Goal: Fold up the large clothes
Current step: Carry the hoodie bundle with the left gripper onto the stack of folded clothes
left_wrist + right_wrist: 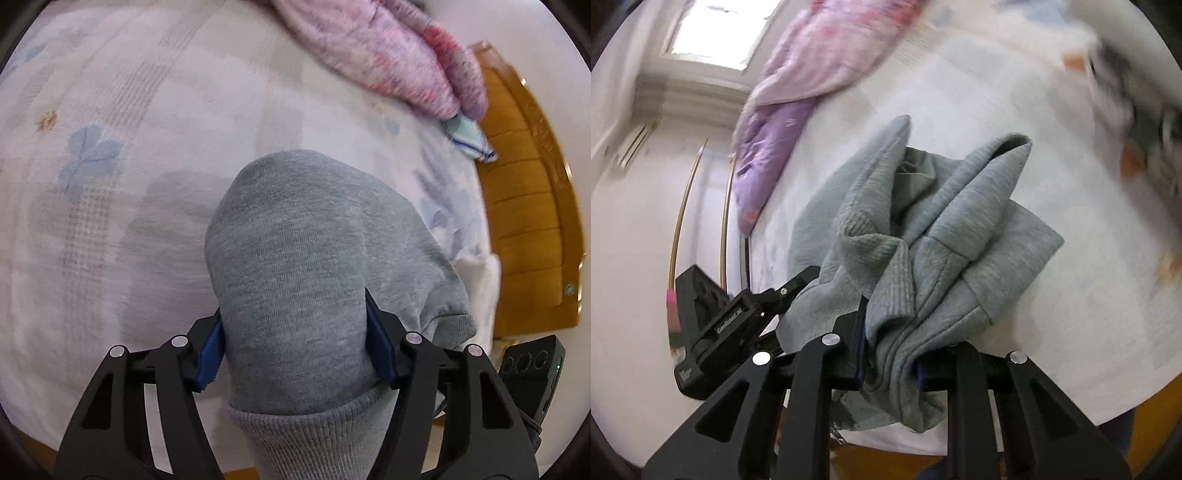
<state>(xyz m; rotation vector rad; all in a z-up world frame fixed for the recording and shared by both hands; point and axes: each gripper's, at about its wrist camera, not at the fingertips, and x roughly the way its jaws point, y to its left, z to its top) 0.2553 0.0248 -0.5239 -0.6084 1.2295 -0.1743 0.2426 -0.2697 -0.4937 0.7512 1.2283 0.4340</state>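
Observation:
A grey sweatshirt [295, 236] hangs bunched above the bed. My left gripper [295, 332] is shut on a thick fold of it near a ribbed cuff or hem [306, 435]; the cloth covers the fingertips. In the right wrist view the same grey sweatshirt [945, 229] is crumpled, with ribbed edging [886, 266] showing. My right gripper [890, 347] is shut on a bunch of its fabric near the bed's edge. The left gripper's body [713, 325] shows at the left of that view, holding the same garment.
A white bedsheet with pale blue flowers [110, 166] covers the bed. A pink and purple quilt [388, 55] lies at the far side, also in the right wrist view [798, 92]. A wooden bed frame [524, 206] runs along the right. Blurred dark items [1145, 129] lie at the upper right.

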